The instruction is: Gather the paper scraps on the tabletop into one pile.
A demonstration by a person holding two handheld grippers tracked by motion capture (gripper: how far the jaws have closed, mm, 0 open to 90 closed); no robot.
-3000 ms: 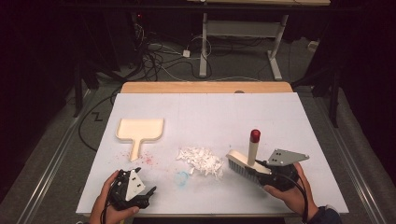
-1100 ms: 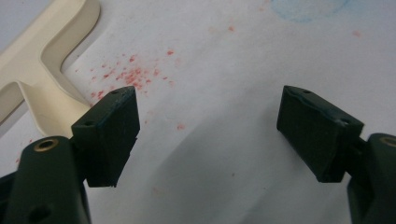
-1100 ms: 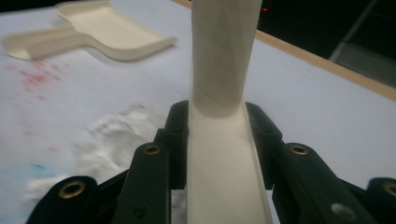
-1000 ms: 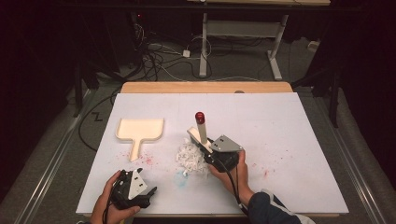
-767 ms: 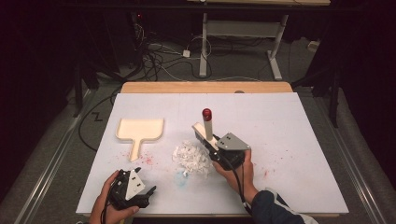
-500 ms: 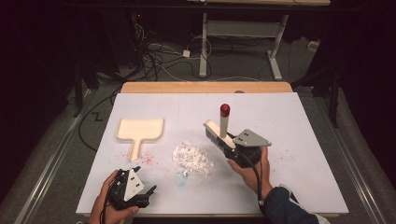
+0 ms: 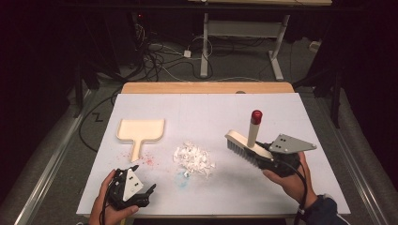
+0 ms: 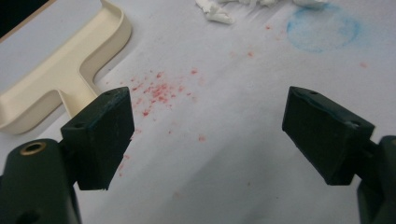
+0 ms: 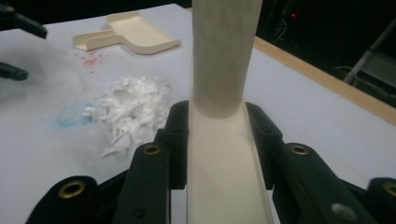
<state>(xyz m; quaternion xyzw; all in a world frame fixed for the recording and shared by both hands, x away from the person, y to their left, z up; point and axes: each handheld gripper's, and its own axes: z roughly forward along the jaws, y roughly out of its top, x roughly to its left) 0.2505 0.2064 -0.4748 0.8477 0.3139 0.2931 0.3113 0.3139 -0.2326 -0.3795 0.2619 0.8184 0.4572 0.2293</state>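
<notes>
One brush [image 7: 244, 146] is clamped in the right tongs [image 7: 274, 161] at lower right; one dustpan [image 7: 140, 131], one paper-scrap pile [image 7: 193, 158]; the left tongs [image 7: 133, 190], just widened, gape empty at lower left.

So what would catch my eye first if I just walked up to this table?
Probably the cream brush with its red-tipped handle, clamped in the right gripper above the table's right half. Next, the heap of white paper scraps at the middle, with a cream dustpan lying to its left, beyond the open left gripper.
</notes>
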